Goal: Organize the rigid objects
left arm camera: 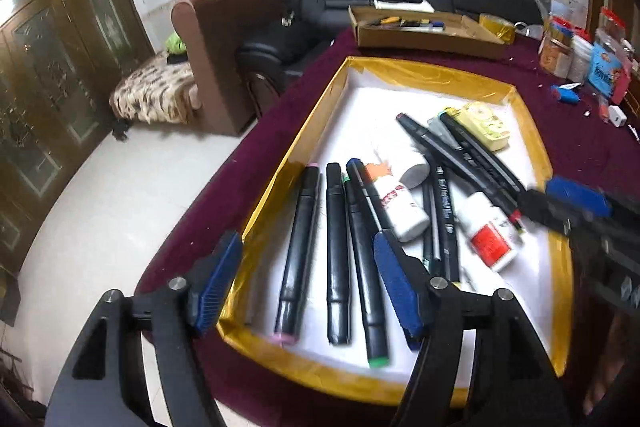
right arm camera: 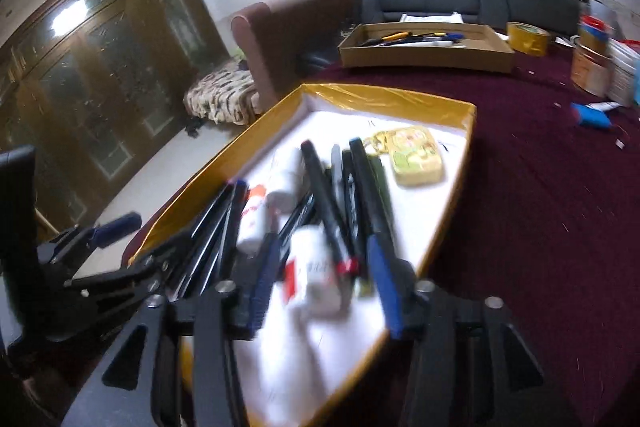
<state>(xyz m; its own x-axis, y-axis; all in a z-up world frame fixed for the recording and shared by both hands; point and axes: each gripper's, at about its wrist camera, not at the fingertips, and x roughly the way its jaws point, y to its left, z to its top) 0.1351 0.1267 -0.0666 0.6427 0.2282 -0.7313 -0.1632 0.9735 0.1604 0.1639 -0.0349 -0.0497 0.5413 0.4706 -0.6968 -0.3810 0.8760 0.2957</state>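
Left claw [left arm camera: 308, 283] hung wide open, empty, markers [left arm camera: 336, 259] lying between its fingers at twelve o'clock; right claw [right arm camera: 326, 289] half open over a glue bottle [right arm camera: 314, 275], not gripping.

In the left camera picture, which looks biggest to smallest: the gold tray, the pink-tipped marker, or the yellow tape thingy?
1. Gold tray, easily the biggest.
2. Pink-tipped marker.
3. Yellow tape dispenser, though it lies farther from the camera, so it may look smaller than it is.
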